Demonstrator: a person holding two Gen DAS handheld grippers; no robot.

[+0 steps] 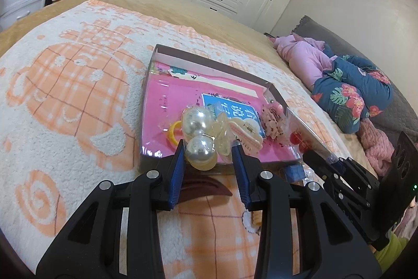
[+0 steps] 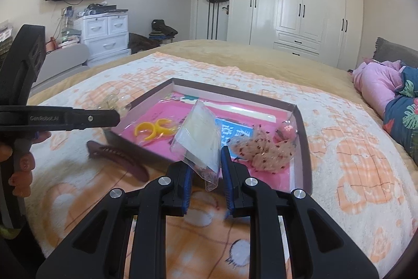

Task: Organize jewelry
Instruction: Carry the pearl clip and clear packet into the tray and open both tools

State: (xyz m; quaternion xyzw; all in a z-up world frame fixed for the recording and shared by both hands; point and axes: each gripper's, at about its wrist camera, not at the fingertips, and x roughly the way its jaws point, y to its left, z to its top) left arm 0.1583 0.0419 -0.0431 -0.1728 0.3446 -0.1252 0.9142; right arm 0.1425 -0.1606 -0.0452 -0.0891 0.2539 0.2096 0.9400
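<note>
On a bed spread with an orange-and-white blanket [image 1: 65,85], you hold the left gripper [image 1: 209,151] just at the near edge of a shallow cardboard tray [image 1: 209,62], its blue pads clamped on a clear packet of pearl hair ornaments [image 1: 198,132], which hangs over the tray's near wall. Below your left tongs, a dark maroon hair clip [image 1: 206,187] lies on the blanket outside the tray. Inside, on the pink lining, a yellow ring-shaped piece [image 1: 173,134] sits at the left, a cream and pink claw clip [image 1: 245,134] lies just right of the pearls, and a speckled pink hair bow [image 2: 263,151] rests near the tray's right wall. To the right, your right gripper [image 2: 206,161] grips the lower corner of a clear plastic bag [image 2: 198,137], holding it upright over the tray's near edge. Pink and floral bedding [image 1: 347,88] is heaped at the far right.
</note>
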